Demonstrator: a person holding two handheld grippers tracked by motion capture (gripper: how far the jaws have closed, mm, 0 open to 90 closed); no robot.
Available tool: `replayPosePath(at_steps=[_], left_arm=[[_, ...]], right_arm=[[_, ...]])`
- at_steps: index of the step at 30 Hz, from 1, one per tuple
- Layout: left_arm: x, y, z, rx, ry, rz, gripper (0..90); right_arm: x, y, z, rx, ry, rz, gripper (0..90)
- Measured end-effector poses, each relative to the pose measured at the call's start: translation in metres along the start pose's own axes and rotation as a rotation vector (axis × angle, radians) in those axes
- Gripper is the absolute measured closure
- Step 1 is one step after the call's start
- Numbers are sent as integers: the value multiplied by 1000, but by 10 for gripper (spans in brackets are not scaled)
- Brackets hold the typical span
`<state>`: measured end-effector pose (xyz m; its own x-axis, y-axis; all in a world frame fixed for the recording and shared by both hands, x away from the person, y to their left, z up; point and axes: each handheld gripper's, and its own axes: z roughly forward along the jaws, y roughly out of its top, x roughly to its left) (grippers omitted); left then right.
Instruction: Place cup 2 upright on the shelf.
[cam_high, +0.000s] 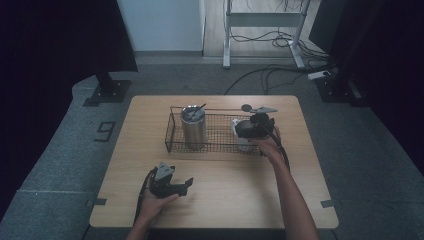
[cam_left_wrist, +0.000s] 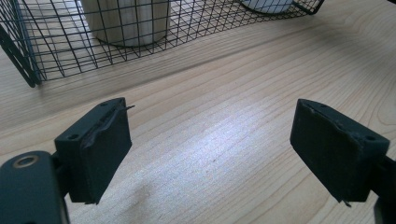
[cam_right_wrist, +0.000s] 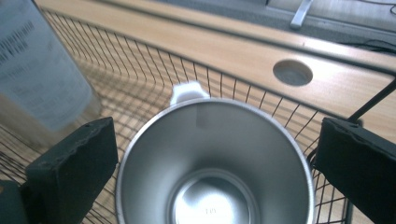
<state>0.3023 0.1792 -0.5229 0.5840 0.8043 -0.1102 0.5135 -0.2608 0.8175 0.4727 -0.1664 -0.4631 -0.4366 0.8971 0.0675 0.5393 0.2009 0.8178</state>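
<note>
The cup is round, shiny silver metal, open at the top. From the right claw view one looks straight down into it, and its bright bottom shows. A small white handle sticks out at its far rim. The cup stands in the right end of the black wire basket, which sits on the far half of the wooden desk.

The right claw hangs over the cup with one black pad on each side of it. Its jaws stand wide apart and the pads do not touch the cup, so it holds nothing. The left claw rests low over the bare desk near the front edge, well apart from the basket. Its jaws are apart and nothing is between them.

In the high view the right claw and the hand cover most of the cup. The bottom of the cup is cut off in the right claw view.

A tall silver tumbler stands in the left part of the basket with a dark straw in its lid. It has grey writing on its side in the right claw view, but the writing is too blurry to read. The floor mat beside the desk has a mark that looks like a 9.
</note>
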Motion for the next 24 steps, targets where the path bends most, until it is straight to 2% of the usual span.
replayPosePath(at_steps=[8, 12, 24], left_arm=[[0, 0, 0, 1, 0, 0, 125], [0, 0, 0, 2, 2, 0, 126], [0, 0, 0, -2, 3, -2, 126]], right_arm=[[-3, 3, -15, -47, -3, 14, 0], [-5, 1, -24, -88, 15, 26, 9], [-4, -7, -38, -112, 31, 19, 28]])
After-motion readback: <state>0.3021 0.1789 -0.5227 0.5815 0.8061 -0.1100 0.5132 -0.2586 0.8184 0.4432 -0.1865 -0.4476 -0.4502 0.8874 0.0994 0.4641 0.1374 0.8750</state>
